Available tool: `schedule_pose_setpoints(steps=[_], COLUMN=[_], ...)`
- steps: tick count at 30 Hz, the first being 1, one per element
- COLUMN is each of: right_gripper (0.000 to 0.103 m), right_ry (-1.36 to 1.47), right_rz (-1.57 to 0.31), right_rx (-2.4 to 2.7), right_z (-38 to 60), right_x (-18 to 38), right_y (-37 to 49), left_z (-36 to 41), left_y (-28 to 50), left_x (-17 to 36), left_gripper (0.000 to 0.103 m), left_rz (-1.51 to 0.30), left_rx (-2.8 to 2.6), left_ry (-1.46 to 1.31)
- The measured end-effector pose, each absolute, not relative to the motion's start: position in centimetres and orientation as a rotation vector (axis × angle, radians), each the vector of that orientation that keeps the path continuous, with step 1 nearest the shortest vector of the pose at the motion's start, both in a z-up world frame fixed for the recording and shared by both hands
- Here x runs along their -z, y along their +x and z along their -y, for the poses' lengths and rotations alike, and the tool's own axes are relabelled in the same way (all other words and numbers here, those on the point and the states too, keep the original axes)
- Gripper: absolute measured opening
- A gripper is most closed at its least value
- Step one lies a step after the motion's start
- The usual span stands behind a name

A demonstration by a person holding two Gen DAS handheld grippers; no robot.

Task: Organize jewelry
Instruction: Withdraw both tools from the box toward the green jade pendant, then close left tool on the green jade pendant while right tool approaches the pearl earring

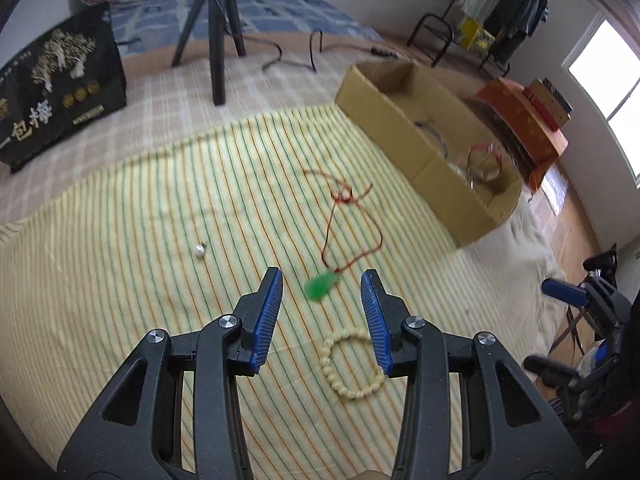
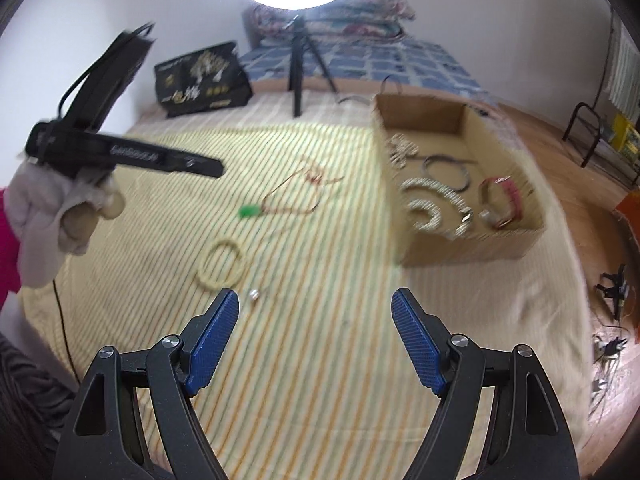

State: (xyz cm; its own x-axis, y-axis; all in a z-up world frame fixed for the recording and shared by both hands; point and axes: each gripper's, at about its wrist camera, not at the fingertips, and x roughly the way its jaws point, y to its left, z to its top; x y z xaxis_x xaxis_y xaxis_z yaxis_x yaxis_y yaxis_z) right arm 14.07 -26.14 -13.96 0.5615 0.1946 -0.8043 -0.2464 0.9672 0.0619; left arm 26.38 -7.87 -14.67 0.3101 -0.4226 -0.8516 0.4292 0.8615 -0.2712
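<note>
My left gripper (image 1: 322,280) gapes empty over the pendant (image 1: 319,287) (cord trailing toward the box (image 1: 440,184)); I should straddle it squarely. Right gripper (image 2: 315,300) open, idle.

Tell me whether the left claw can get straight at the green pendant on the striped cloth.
Probably yes. The left claw is open, and the green pendant lies flat on the striped cloth just ahead between its fingers. Nothing covers it; only its own red cord trails away, and the bead bracelet sits nearer.
</note>
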Motion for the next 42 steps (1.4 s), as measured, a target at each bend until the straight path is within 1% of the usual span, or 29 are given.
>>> schedule_pose_setpoints(steps=[2, 4, 6, 8, 9, 10, 12, 17, 31, 34, 39, 42], right_gripper=[0.077, 0.062, 0.056, 0.054, 0.051, 0.047, 0.042, 0.042, 0.041, 0.039, 0.038, 0.036], right_ry=[-0.080, -0.100, -0.097, -0.094, -0.100, -0.103, -0.101, -0.092, -0.126, -0.134, -0.144, -0.146], right_rz=[-0.964, -0.994, -1.023, -1.042, -1.051, -1.054, -1.060, -1.054, -1.067, -1.064, -1.062, -1.059], right_rx=[-0.293, -0.320, -0.347, -0.364, -0.368, -0.372, -0.385, -0.398, -0.408, -0.407, -0.409, -0.404], right_z=[25.0, 24.1, 23.3, 22.8, 22.5, 22.3, 22.0, 21.9, 21.6, 21.7, 21.8, 21.9], right_x=[15.4, 16.8, 17.9, 18.6, 19.1, 19.3, 19.6, 19.8, 21.2, 21.2, 21.3, 21.4], right_y=[13.8, 14.0, 14.1, 14.3, 14.5, 14.5, 14.6, 15.1, 16.4, 16.3, 15.9, 16.0], left_z=[8.0, 8.2, 8.4, 8.6, 8.8, 8.9, 9.3, 10.2, 12.6, 12.7, 12.8, 12.9], left_y=[26.2, 26.1, 26.0, 26.2, 26.2, 26.3, 26.4, 26.8, 27.1, 27.1, 27.3, 27.6], left_x=[15.1, 15.6, 15.8, 15.8, 15.9, 16.0, 16.5, 17.9, 20.6, 20.7, 20.5, 20.7], left_gripper=[0.040, 0.040, 0.040, 0.040, 0.040, 0.040, 0.040, 0.040, 0.040, 0.040, 0.040, 0.040], left_rz=[-1.134, -1.141, -1.146, -1.147, -1.148, -1.150, -1.159, -1.186, -1.180, -1.173, -1.159, -1.161], left_rx=[0.580, 0.591, 0.610, 0.624, 0.631, 0.635, 0.639, 0.640, 0.646, 0.643, 0.632, 0.629], left_ry=[0.017, 0.030, 0.034, 0.041, 0.046, 0.052, 0.069, 0.111, 0.270, 0.279, 0.295, 0.304])
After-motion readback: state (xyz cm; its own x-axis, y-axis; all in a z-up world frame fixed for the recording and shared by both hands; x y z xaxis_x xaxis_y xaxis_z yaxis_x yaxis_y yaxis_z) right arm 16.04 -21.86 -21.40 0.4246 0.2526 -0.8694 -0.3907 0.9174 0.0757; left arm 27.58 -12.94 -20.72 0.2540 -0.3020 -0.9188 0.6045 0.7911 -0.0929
